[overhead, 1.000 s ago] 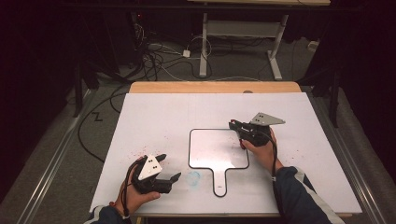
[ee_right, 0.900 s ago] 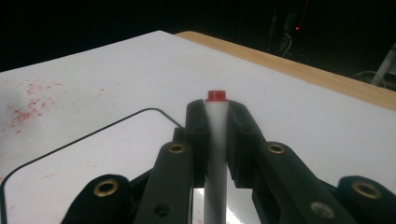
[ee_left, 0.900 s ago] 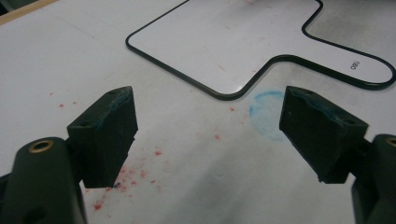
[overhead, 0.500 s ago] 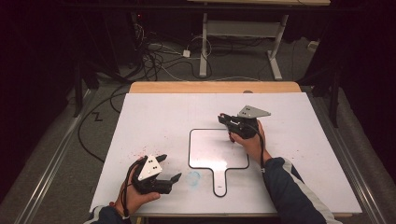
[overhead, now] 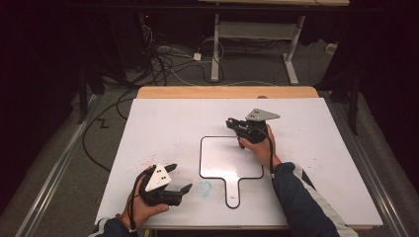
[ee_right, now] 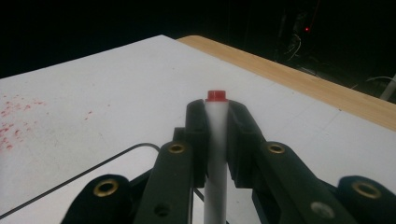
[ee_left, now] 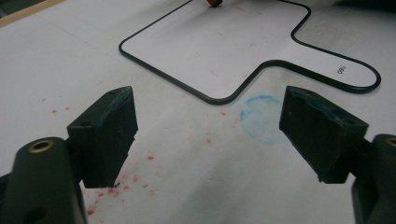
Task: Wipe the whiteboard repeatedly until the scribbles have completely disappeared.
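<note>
At the near edge of the white worktop [overhead: 163,118] the left tool [overhead: 179,178] rests with its jaws wide apart and nothing between them; a blue smudge [ee_left: 262,116] and red specks [ee_left: 140,170] lie just ahead of it; farther on sits the black paddle-shaped outline [overhead: 231,163]; over its far edge the right tool [ee_right: 216,135] is clamped on a white marker [ee_right: 215,154] with a red end, its lower part cut off; beyond, bare worktop runs to the wooden far edge [overhead: 227,92].
</note>
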